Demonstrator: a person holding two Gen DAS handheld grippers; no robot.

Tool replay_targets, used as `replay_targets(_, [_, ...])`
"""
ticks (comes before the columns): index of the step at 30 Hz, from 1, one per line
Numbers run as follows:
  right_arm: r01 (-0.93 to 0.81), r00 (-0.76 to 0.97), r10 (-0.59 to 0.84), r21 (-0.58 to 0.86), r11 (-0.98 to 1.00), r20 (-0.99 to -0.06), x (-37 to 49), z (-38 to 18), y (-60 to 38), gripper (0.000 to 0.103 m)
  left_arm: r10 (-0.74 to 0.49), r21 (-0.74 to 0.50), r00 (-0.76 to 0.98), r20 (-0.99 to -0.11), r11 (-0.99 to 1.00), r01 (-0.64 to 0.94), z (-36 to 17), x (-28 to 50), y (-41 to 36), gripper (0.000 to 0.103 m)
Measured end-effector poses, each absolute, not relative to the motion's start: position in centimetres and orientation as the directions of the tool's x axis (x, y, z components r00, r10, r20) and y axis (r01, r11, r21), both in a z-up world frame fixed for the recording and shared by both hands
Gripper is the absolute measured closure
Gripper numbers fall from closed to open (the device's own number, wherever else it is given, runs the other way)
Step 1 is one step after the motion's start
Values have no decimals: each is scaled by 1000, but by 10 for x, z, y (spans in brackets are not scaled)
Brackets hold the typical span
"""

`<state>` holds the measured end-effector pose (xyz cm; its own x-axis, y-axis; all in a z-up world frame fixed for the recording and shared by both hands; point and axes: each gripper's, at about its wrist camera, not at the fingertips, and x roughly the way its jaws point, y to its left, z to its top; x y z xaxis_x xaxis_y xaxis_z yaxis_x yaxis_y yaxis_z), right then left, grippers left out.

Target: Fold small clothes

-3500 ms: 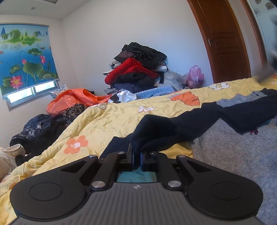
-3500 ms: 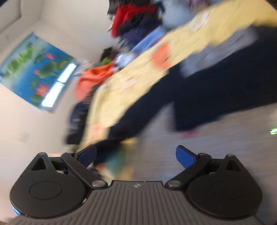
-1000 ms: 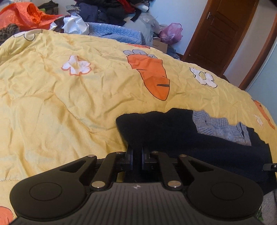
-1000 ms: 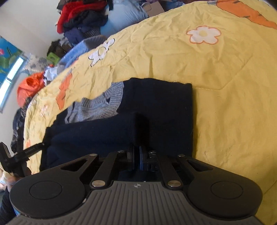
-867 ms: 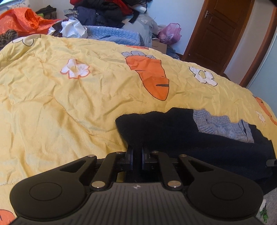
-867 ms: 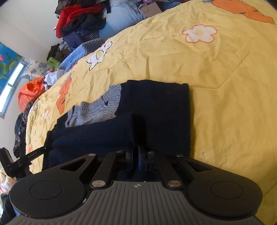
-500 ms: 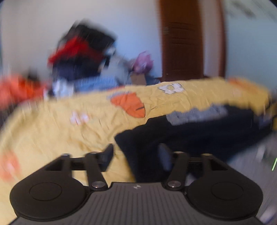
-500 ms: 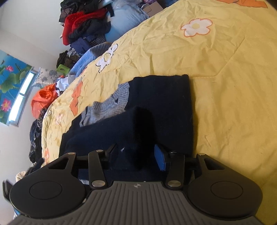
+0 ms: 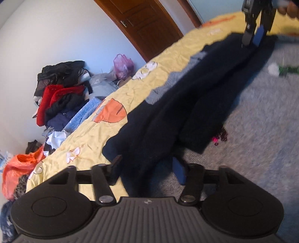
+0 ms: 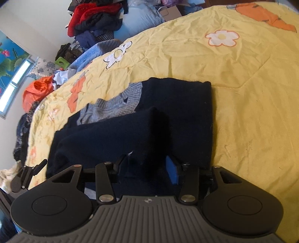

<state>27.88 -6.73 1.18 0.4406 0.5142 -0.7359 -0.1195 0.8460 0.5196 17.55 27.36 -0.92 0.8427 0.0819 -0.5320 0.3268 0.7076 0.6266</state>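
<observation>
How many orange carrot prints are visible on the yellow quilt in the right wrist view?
2: one carrot at the top right, one carrot left of the sweater. Others may be hidden.

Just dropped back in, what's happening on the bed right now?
A person is folding a dark navy sweater with a gray collar on a yellow floral quilt. Both sleeves lie folded across the body. The left hand-held gripper and the right hand-held gripper are both open, each straddling an end of the sweater without clamping it. A clothes pile sits by the wall.
</observation>
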Motion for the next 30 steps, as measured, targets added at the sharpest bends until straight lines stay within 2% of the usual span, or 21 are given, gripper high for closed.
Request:
replay_targets(1, [-129,449,495,495,860,-744,278,12,-64,71,96,625,839,-535,714,316,-11,179,274,81])
replay_targets(2, [-131,459,465,460,878,-757,277,12,-60,91,108,616,835,-539,726,304,-13,182,276,90])
replay_targets(3, [-126,461,446,441,888,-767,277,11,-59,94,112,607,833,-542,737,296,-14,185,278,99])
replay_targets(9, [-151,498,500,497,855,-709,267,39,-78,97,78,553,896,-437,809,200,13,167,295,100])
replay_targets(13, [-103,462,398,398,911,-792,269,17,-89,99,98,590,877,-471,774,230,8,162,307,100])
replay_targets(17, [-73,475,421,442,894,-773,263,13,-93,99,112,540,850,-515,812,221,1,165,313,99])
replay_targets(18, [-71,479,419,442,894,-771,262,15,-94,98,96,531,855,-509,817,224,3,161,312,99])
replay_targets(21, [-72,508,466,504,861,-724,258,25,-98,77,36,530,851,-524,796,292,9,147,309,95])
replay_targets(23, [-83,520,493,533,842,-698,258,32,-95,57,-10,511,850,-527,795,327,18,138,309,93])
replay_targets(26, [-124,518,513,533,837,-684,265,39,-79,56,-75,452,859,-506,825,338,33,135,309,91])
replay_targets(28, [-108,514,500,526,844,-697,274,35,-66,56,-95,395,864,-495,861,320,38,145,305,86])
replay_targets(30, [-86,484,474,499,862,-735,286,24,-51,56,-115,318,843,-526,892,321,33,164,299,82])
